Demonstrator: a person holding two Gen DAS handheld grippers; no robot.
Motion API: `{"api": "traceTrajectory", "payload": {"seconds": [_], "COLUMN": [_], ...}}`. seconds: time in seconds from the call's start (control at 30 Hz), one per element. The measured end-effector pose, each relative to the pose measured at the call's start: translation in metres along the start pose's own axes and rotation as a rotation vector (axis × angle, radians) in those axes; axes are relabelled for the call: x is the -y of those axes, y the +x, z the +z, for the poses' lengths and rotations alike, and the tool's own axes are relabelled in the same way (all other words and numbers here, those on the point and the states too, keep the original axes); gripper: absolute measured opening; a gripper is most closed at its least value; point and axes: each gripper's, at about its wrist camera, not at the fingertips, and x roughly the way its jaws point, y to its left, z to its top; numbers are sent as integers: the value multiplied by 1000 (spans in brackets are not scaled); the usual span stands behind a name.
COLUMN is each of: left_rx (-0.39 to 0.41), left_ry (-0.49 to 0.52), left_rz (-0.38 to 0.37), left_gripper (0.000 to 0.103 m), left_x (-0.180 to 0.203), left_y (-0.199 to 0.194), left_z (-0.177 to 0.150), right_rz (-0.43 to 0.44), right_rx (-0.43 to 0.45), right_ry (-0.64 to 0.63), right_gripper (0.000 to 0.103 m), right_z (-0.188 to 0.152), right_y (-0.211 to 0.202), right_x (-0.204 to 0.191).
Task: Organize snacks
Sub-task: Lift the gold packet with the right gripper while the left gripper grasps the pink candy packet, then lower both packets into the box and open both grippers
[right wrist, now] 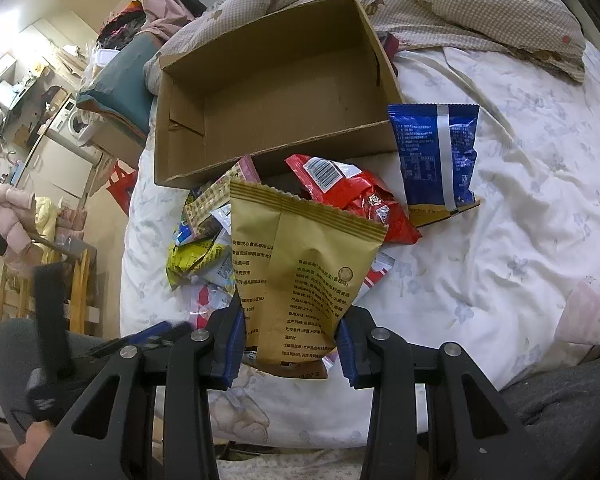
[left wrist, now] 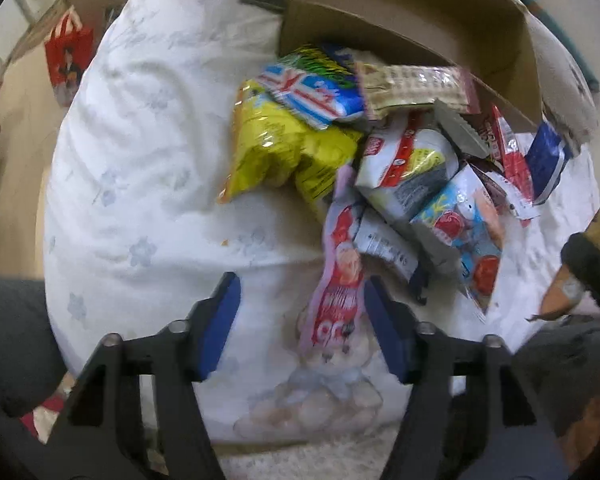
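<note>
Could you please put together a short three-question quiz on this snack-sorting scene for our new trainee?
1. True or false: the cardboard box already holds several snacks.
2. Which packet sits between the fingers of the right gripper? A) the blue packet B) the tan packet C) the red packet
3. Fill in: between the open fingers of the left gripper lies the lower end of a long ____ packet.

Key
1. False: its visible interior is bare, and the snacks lie in a pile on the white bedsheet in front of it.
2. B
3. Pink
</note>
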Motion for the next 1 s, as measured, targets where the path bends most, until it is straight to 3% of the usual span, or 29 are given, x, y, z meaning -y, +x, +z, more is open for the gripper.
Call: {"api": "traceTrajectory", "payload": {"seconds": [0.07, 0.2, 0.33, 0.57, 0.8, 1.0], "left_rx": [-34, -91, -95, -70, 114, 259], "left_ry": [48, 96, 103, 81, 128, 160], "left_rz": [2, 10, -2, -42, -74, -61], "left_gripper": [59, 41, 8, 6, 6, 6], "left_x": [12, 24, 23, 7, 0, 14], "left_y": [15, 40, 39, -9, -90, -120], "left_z": [2, 3, 1, -7, 16, 54], "right_rz": [2, 2, 7, 25, 58, 72], "right_rx": [-3, -6, -7, -11, -6, 25], "right_ry": [4, 0, 13, 15, 20, 9], "right_gripper": [40, 40, 40, 40, 40, 40], "right_z": [1, 2, 1, 1, 14, 47], "right_y": [1, 2, 2, 0, -9, -15], "right_x": [0, 0, 4, 4, 1, -7]}}
